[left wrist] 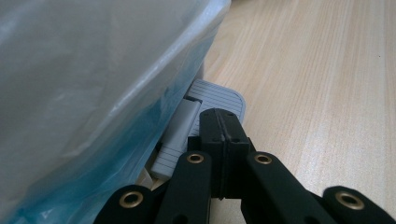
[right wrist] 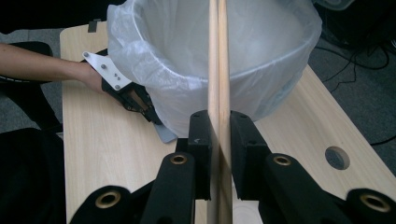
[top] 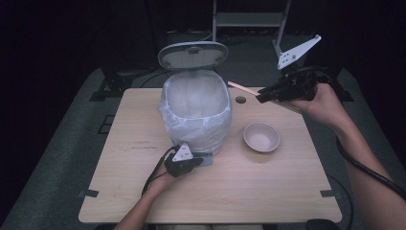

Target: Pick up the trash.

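Left gripper (top: 190,164) down low, jaws shut with nothing between, tips pressing the grey pedal (left wrist: 219,95) of the pedal bin (top: 196,112). Lid (top: 193,54) flipped up, white liner (right wrist: 154,51) over the rim. Small bowl (top: 261,137) just right of it on the table (top: 268,191). Right gripper (top: 262,97) held high, clamped on wooden chopsticks (right wrist: 218,70) pointing toward the bin.
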`<action>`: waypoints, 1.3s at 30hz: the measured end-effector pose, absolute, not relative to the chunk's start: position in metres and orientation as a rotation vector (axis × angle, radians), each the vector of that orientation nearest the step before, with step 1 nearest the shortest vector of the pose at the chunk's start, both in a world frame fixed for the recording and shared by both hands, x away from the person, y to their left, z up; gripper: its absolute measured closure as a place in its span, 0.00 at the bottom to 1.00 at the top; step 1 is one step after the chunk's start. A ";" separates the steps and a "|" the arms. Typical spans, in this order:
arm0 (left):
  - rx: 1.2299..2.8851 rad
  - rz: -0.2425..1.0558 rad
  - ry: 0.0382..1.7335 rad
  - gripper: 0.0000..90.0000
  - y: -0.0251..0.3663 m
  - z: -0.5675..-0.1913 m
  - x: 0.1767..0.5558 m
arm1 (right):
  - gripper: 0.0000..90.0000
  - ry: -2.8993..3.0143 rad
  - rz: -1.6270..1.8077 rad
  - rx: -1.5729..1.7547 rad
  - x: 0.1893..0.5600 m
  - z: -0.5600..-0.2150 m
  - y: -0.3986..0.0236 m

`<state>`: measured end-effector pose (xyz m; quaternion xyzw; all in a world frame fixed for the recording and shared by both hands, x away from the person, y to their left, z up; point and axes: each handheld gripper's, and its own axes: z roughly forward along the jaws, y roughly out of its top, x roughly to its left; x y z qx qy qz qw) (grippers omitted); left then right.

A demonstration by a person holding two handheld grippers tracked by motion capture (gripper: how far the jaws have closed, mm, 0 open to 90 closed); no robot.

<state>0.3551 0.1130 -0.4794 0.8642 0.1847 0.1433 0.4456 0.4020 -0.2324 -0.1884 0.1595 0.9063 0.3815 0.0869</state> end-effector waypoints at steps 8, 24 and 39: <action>2.141 0.355 0.457 1.00 0.113 -0.479 0.355 | 0.88 2.699 1.124 0.430 0.399 -0.173 -0.221; 2.142 0.353 0.454 1.00 0.113 -0.479 0.356 | 0.88 2.725 1.100 0.356 0.397 -0.160 -0.193; 2.142 0.354 0.452 1.00 0.113 -0.479 0.355 | 0.88 2.775 1.055 0.307 0.407 -0.163 -0.159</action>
